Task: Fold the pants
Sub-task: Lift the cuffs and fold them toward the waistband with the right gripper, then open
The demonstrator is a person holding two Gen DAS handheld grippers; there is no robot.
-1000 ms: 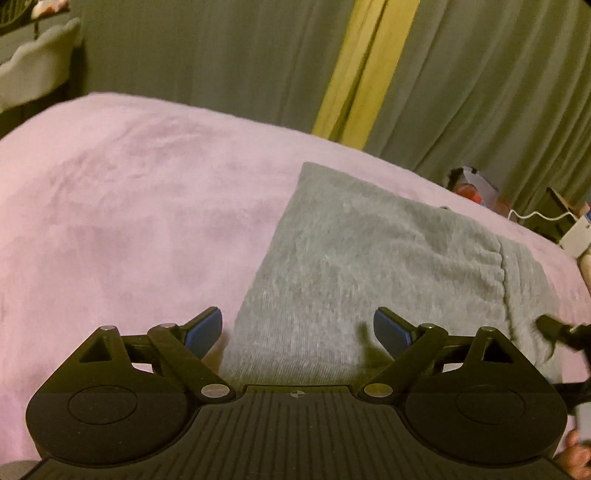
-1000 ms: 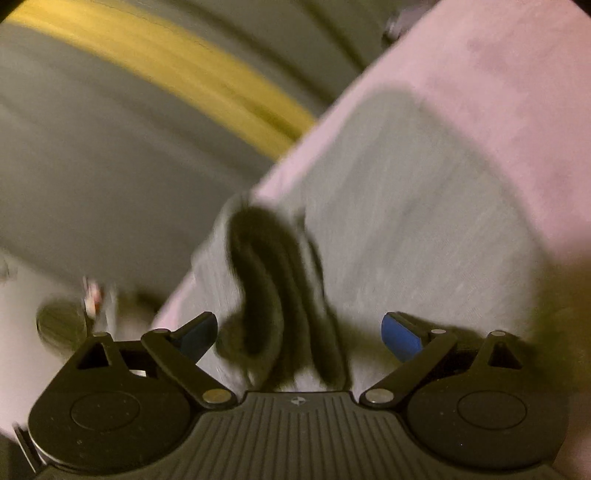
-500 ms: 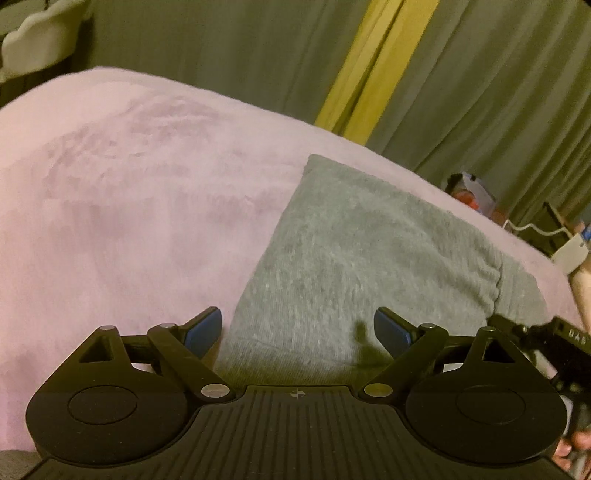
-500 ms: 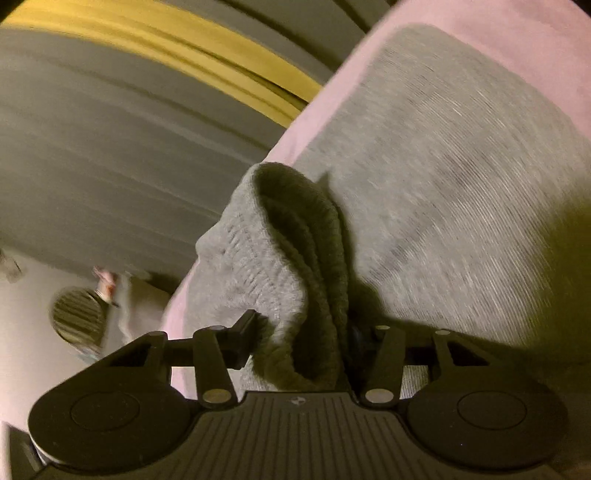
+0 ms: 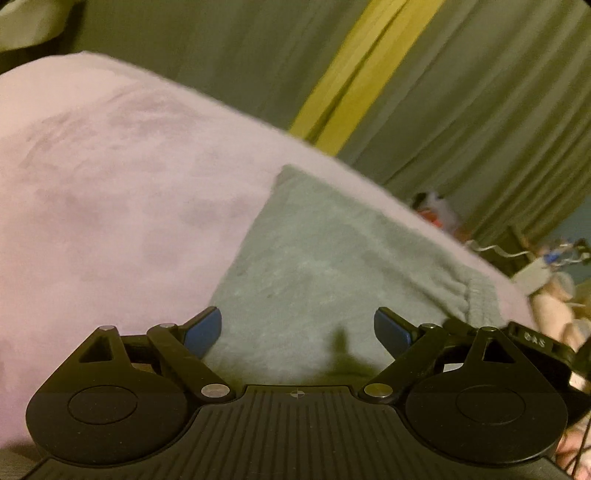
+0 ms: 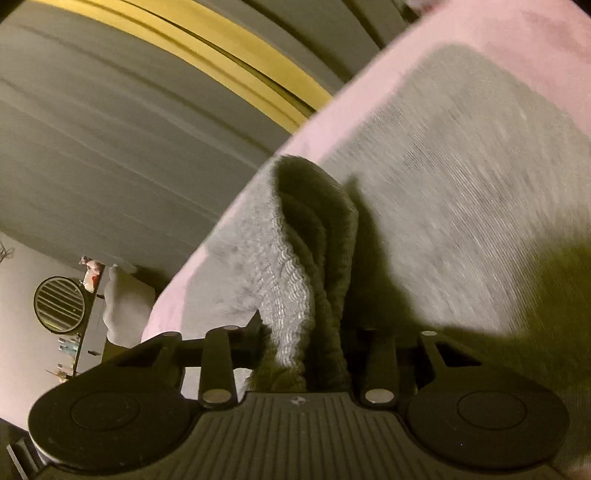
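Grey pants, partly folded, on pink blanket: waistband end pinched, near edge ungripped.

Right gripper [image 6: 310,354] clamped on ribbed waistband [image 6: 295,266]; left gripper [image 5: 297,328] spread wide, holding nothing, over near edge of pants [image 5: 332,266]. Long axis running forward from fingers across blanket [image 5: 110,184], toward curtain [image 5: 480,110].

left wrist: low, close | right wrist: rolled, closer | shared: pants [image 5: 332,266]

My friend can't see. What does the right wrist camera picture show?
The right gripper pinches the ribbed waistband of gray pants, bunching it up. The pants lie on a pink blanket, with gray curtains behind.
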